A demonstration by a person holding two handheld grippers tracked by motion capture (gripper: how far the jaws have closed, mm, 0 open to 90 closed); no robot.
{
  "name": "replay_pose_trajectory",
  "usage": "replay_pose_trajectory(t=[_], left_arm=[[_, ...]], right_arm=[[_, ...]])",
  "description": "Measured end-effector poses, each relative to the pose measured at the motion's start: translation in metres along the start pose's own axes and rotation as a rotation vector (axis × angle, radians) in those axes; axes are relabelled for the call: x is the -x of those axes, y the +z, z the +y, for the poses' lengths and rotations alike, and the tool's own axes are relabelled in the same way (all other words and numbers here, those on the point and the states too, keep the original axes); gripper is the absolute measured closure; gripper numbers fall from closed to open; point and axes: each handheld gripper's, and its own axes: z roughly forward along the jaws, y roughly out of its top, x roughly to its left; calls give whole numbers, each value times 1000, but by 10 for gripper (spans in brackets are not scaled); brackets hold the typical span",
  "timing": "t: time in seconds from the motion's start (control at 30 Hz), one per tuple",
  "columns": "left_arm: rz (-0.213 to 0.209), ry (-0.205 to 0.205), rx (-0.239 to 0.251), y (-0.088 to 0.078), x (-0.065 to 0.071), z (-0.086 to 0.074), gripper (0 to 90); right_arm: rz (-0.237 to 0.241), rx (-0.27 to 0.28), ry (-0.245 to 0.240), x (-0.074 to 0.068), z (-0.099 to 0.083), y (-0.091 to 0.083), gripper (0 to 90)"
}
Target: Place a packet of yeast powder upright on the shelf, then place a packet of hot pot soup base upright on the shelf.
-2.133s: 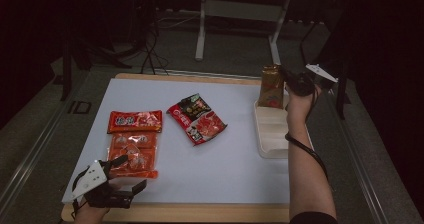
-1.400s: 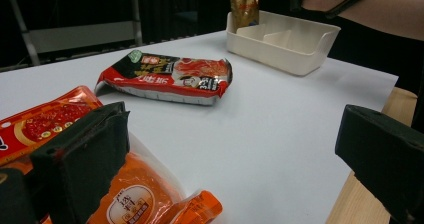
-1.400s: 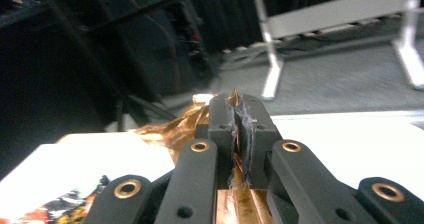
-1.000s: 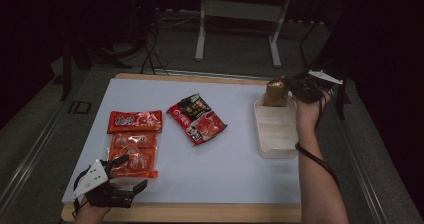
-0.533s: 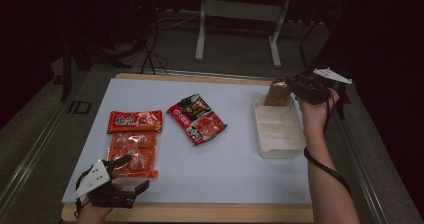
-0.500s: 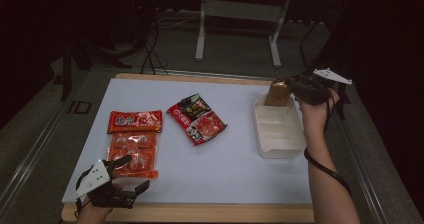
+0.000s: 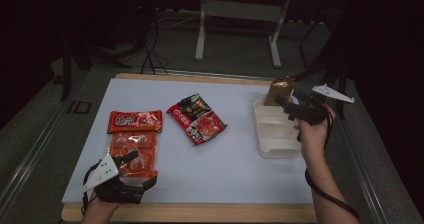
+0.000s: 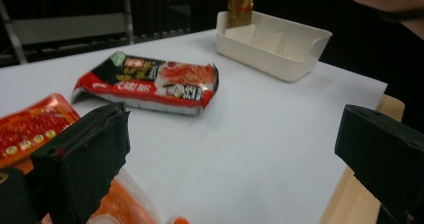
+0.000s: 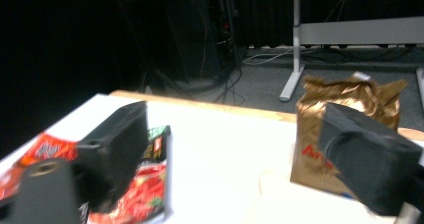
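Observation:
A gold-brown bag (image 7: 278, 91) stands upright in the far end of a white tray (image 7: 275, 144) at the table's right. My right gripper (image 7: 290, 105) hovers just in front of it; its jaws have just been opening and stand open, pads off the bag. In the right gripper view the bag (image 9: 320, 129) shows past the right jaw, with the gripper (image 9: 235, 149) holding nothing. My left gripper (image 7: 141, 170) rests open at the near left, beside an orange packet (image 7: 132, 151). In the left gripper view the gripper (image 8: 230, 149) is empty.
A red-and-black noodle packet (image 7: 196, 119) lies mid-table, also in the left gripper view (image 8: 150, 81). A second orange packet (image 7: 135, 121) lies beyond the first. The tray (image 8: 295, 59) has inner dividers. A wooden table edge (image 7: 200, 213) runs along the near side.
The right gripper set the gold-brown bag in the tray's far end, opened its jaws and drew back toward the near right. The left gripper stayed put.

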Motion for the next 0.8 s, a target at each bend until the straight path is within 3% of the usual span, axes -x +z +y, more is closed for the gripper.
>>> replay_pose_trajectory(t=[0.13, 0.3, 0.4, 0.5, 0.63, 0.8], left_arm=[[-26, -27, -13, 4, -3, 6, 16], [-40, -57, -40, 9, -7, 9, 16], [-48, -43, -56, 11, -7, 11, 16], [-58, -22, -79, 16, -4, 15, 16], [-92, -38, -101, 26, -5, 20, 37], [-95, -28, -138, 39, -6, 27, 52]], right_arm=[[64, -16, -60, -13, -14, -8, 149], [113, -8, -81, -33, -37, -19, 138], [140, -10, -85, -41, -43, -22, 135], [144, -43, -134, -58, -53, -29, 133], [177, -42, -129, -72, -56, -40, 136], [227, -36, -147, -88, -62, -52, 137]])
